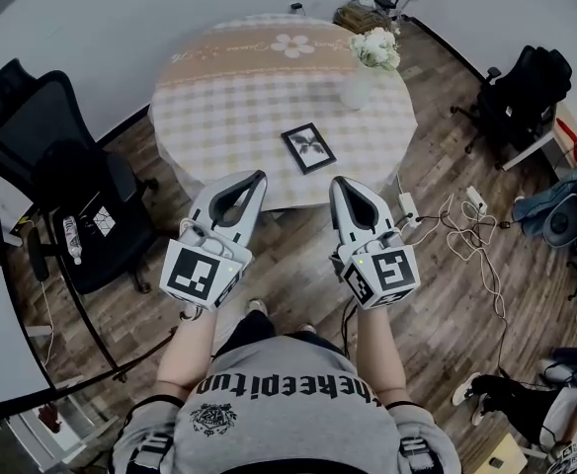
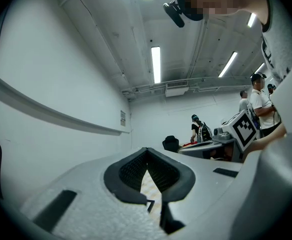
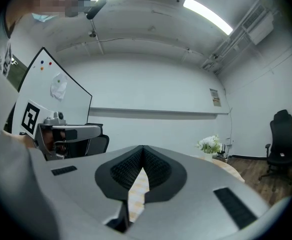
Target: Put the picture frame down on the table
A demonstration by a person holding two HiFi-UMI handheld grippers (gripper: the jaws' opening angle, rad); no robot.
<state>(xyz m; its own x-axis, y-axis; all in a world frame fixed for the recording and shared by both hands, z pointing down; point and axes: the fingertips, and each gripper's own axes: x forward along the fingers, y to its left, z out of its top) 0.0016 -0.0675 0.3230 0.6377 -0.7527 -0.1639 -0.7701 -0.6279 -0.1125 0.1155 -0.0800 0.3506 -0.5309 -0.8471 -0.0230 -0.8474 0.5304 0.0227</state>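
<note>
Head view: picture frame [image 1: 308,147] lies beyond fingers [image 1: 256,194] (untouched).

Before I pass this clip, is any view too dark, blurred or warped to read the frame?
Head view: strong fisheye bending, dark corners, but the picture frame on the table is sharp and evenly lit. Left gripper view: ceiling lights blown out, black round border. Right gripper view: same glare and border; neither shows the frame clearly.
</note>
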